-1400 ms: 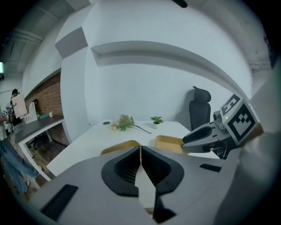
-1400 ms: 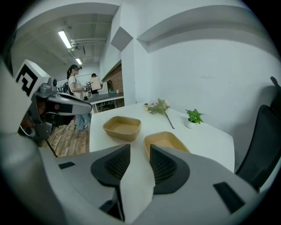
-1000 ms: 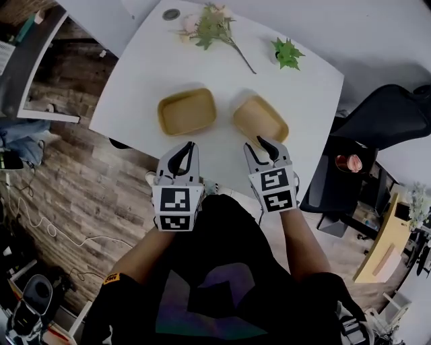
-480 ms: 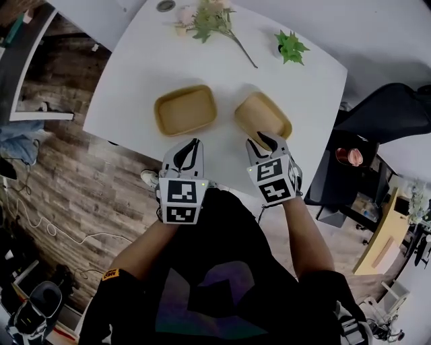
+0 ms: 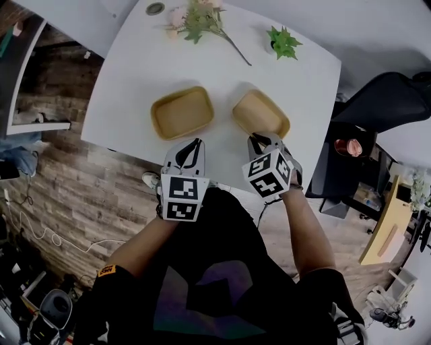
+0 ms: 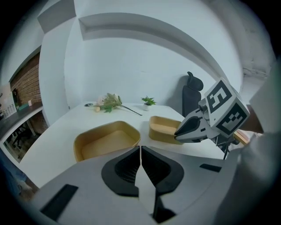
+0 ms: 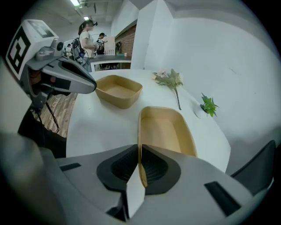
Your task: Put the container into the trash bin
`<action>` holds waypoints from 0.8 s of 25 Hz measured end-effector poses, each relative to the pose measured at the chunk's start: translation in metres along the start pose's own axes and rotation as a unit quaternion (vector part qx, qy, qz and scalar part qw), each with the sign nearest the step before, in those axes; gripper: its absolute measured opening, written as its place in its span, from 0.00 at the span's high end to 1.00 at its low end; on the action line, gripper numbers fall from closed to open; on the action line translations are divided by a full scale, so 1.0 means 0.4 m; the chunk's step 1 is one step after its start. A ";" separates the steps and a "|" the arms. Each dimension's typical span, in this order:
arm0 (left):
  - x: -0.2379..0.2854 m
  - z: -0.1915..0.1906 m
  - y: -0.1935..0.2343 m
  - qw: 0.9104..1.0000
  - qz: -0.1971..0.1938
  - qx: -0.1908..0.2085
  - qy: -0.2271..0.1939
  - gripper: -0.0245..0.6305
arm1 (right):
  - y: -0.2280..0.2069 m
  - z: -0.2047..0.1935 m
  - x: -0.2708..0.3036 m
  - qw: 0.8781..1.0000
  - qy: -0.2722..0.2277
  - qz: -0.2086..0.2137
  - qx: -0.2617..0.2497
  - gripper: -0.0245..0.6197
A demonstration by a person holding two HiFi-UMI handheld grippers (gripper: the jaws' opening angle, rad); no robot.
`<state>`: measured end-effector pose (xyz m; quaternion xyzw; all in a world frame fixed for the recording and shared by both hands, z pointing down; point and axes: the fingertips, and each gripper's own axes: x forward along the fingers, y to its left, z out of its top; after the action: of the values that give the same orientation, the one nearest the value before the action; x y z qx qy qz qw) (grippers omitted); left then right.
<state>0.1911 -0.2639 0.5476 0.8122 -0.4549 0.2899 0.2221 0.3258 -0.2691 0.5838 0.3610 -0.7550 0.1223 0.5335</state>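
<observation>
1. Right gripper [image 5: 259, 139] at the near end of the right container [image 5: 260, 112]: jaws closing on the near rim wall, one dark pad on either side of it.
2. In the right gripper view, rim edge running straight into the narrow slit between the pads; grasp on the thin wall only.
3. Right container: tan, rectangular, open-topped. Resting on the white table [image 5: 306, 81], right of centre, close to the near edge and set at a slant to it.
4. Left gripper [image 5: 194, 143]: jaws clenched together, with nothing between them. Held at the near table edge, pointing toward the left container [image 5: 182, 112] and just short of it; no contact visible.
5. Left container: same tan, open-topped type. On the table to the left of the right container, with a strip of bare table between the two.
6. Marker cube [image 5: 180, 197] on the back of the left gripper, facing up toward the head view; a matching cube on the right gripper.
7. Far side of the table: flower sprig [image 5: 199, 19] lying flat near the far edge; small green plant [image 5: 283, 42] to its right, well apart from both containers.
8. Right of the table: black chair [image 5: 390, 101]. Left of the table: wood-plank floor [image 5: 74, 182].
</observation>
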 end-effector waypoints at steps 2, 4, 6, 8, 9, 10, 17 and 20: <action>-0.003 0.005 0.001 1.000 -0.007 0.005 -0.001 0.94 | -0.001 0.000 -0.005 1.000 0.004 -0.007 0.001 0.90; -0.009 0.015 0.000 1.000 -0.014 0.009 -0.005 0.94 | -0.007 0.002 -0.019 1.000 0.002 -0.017 0.009 0.90; -0.016 0.033 0.000 1.000 -0.021 0.010 -0.013 0.94 | -0.020 0.010 -0.042 0.999 -0.006 -0.028 0.021 0.91; -0.027 0.053 0.005 0.999 -0.023 0.009 -0.024 0.94 | -0.033 0.028 -0.070 0.999 -0.018 -0.036 0.035 0.91; -0.036 0.063 0.010 0.999 -0.023 0.008 -0.029 0.94 | -0.037 0.042 -0.086 0.998 -0.027 -0.038 0.042 0.91; -0.045 0.072 0.018 0.999 -0.020 0.006 -0.035 0.94 | -0.040 0.060 -0.101 0.997 -0.037 -0.040 0.048 0.91; -0.137 0.095 0.138 0.996 0.035 -0.027 -0.072 0.94 | 0.004 0.255 -0.154 0.993 -0.115 -0.022 0.029 0.91; -0.193 0.064 0.225 0.992 0.079 -0.054 -0.079 0.94 | 0.065 0.361 -0.153 0.989 -0.147 0.004 0.001 0.91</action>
<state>0.0876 -0.2767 0.4854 0.7810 -0.5485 0.2170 0.2054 0.2149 -0.3075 0.4764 0.3726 -0.8267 0.0709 0.4155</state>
